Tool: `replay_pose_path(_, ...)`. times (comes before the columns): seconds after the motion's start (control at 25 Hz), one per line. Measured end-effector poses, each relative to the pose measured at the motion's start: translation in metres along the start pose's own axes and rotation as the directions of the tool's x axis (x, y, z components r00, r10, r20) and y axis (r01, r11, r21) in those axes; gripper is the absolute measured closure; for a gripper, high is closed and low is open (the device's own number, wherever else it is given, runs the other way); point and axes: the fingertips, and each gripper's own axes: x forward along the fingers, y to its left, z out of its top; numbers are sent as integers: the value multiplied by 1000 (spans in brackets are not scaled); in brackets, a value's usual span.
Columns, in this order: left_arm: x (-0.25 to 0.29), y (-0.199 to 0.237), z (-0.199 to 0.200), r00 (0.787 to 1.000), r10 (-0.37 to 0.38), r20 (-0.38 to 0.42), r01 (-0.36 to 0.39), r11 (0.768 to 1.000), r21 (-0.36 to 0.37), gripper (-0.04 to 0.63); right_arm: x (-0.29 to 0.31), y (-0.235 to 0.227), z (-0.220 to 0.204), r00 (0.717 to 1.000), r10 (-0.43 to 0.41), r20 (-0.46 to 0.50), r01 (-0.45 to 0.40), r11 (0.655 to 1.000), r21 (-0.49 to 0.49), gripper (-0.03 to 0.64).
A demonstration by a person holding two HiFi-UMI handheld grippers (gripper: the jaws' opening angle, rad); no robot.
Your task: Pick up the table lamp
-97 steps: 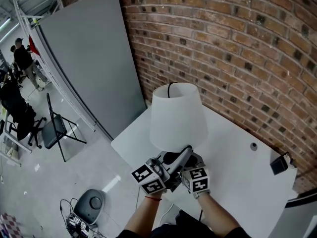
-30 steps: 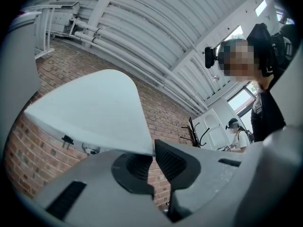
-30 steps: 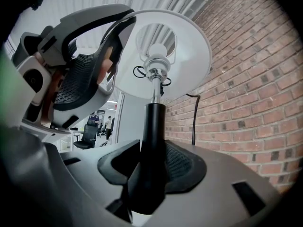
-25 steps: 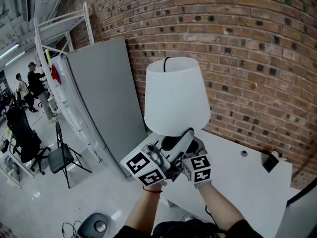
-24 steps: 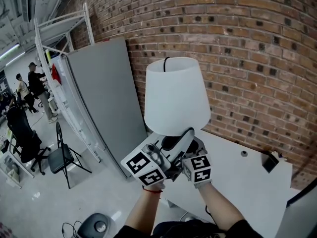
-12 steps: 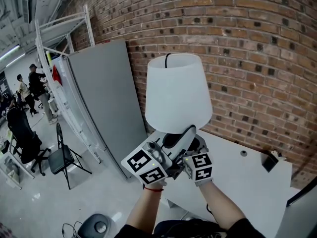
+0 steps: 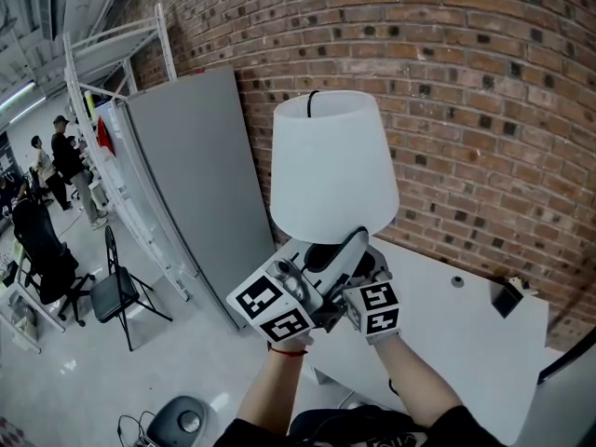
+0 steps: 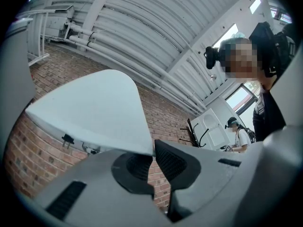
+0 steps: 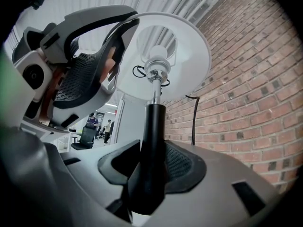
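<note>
My right gripper (image 9: pixel 151 171) is clamped on the black stem (image 9: pixel 154 126) of the table lamp (image 7: pixel 331 166). My left gripper (image 8: pixel 152 156) pinches the rim of the shade (image 8: pixel 94 112). The lamp is held aloft beside the white table (image 7: pixel 466 333). I judge it top-heavy with an easily dented shade, so the stem is the safe hold. All 3 views hide the base.

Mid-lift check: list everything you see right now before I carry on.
table lamp: one, white shade and black stem, held up before the wall
table: one, white, lower right
brick wall: one, red-brown, behind everything
panel: one, grey, against the wall, left
folding chair: one, black, floor at left
small object: one, black, table's far edge
round device: one, grey, floor, bottom left
people: at least two, dark clothes, far left
left claw: one, grey, shut on the shade's rim
right claw: one, grey, shut on the stem
</note>
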Motion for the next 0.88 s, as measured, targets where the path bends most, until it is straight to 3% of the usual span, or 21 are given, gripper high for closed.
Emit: replay_pose_path(0.88, -1, 2, 1, 1000, 0, 2, 0, 1000, -6, 571, 1, 0, 1, 1000, -10, -1, 10, 1000, -16, 456)
